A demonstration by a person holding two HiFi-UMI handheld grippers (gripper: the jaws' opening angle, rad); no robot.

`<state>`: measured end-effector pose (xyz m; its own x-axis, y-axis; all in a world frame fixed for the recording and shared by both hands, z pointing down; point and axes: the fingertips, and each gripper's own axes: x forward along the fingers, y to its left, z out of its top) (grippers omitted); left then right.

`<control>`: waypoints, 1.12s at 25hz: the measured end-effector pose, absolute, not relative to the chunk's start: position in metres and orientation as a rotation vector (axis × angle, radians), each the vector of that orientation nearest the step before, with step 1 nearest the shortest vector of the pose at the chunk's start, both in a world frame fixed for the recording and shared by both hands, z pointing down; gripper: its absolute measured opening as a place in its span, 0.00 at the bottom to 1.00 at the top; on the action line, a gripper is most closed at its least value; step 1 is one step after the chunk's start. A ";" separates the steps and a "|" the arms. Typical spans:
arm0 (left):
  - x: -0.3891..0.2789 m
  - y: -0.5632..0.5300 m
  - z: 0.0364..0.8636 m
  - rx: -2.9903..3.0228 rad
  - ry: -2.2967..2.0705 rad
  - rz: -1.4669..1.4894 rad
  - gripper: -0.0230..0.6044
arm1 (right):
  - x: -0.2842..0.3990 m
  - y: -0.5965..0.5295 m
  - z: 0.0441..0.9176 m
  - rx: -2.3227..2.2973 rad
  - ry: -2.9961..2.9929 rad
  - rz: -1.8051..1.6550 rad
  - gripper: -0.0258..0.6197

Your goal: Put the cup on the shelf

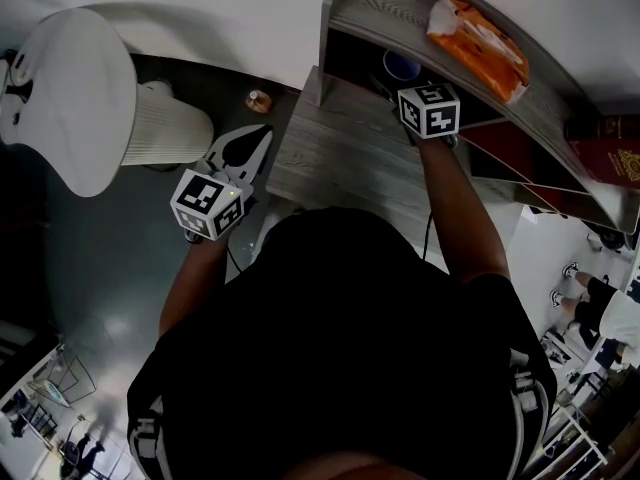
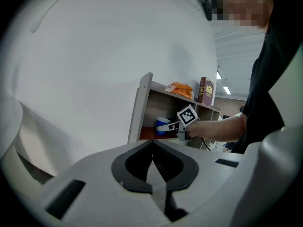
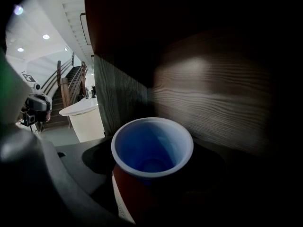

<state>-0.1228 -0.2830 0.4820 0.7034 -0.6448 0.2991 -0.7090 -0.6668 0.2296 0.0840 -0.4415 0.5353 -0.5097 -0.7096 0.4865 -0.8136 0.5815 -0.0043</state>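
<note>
A blue cup with a white rim stands upright inside the grey wood shelf's upper compartment, close to its left wall. In the right gripper view the cup fills the space between the jaws, with the wood back panel right behind it. My right gripper reaches into that compartment and is shut on the cup. From the left gripper view the cup shows beside the right gripper. My left gripper hangs left of the shelf, shut and holding nothing, its fingertips meeting.
An orange packet lies on the shelf top, with a maroon book further right. A lower wood ledge juts out below the compartment. A white round chair and a small brown object are on the dark floor at left.
</note>
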 end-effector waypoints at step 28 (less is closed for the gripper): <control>-0.116 -0.272 0.473 2.629 -1.027 0.262 0.06 | 0.104 -0.415 0.538 1.283 -2.331 0.357 0.63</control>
<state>-0.1158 -0.2724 0.4733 0.7267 -0.6286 0.2769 -0.6845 -0.6968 0.2143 0.1040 -0.4150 0.5382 -0.4638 -0.7285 0.5042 -0.8461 0.5330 -0.0082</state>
